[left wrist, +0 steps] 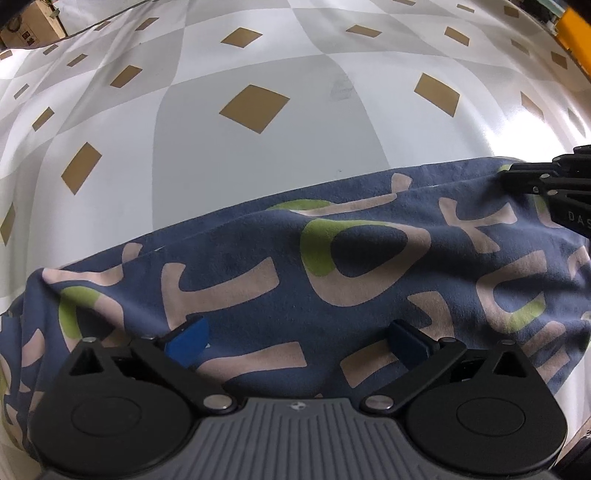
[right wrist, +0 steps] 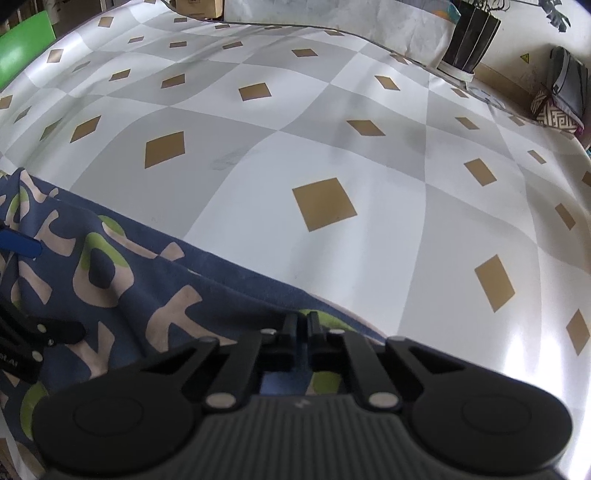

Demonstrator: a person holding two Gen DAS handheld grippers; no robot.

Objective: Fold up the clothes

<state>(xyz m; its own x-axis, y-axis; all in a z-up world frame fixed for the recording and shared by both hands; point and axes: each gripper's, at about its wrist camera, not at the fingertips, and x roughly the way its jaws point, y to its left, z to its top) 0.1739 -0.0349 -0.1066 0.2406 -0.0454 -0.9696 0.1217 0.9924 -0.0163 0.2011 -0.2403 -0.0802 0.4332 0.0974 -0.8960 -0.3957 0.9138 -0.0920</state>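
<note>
1. left wrist view: nearest the lens is my left gripper (left wrist: 297, 341), its two blue-padded fingers spread wide apart with nothing between them, hovering over or resting on the cloth; i cannot tell which.
2. under it lies the garment (left wrist: 332, 266), one piece of blue fabric printed with pink and green shapes. it sits on the tablecloth (left wrist: 258, 158) in soft doubled layers with ridges across it. my right gripper (left wrist: 513, 177) shows at the far right edge, at the cloth's upper corner.
3. how far along: i judge the piece at least partly gathered or folded over, since a second layer edge runs along its far side, but it is not a neat flat packet. smoothing and more folding look left to do.
4. right wrist view: nearest is my right gripper (right wrist: 302, 332), fingers drawn together and clamped on the garment (right wrist: 177, 295) at its corner edge.
5. count here: one garment, two grippers, one checked tablecloth (right wrist: 406, 221). beyond the table's far edge, one dark pot (right wrist: 469, 40) and one cardboard box (right wrist: 199, 9).
</note>
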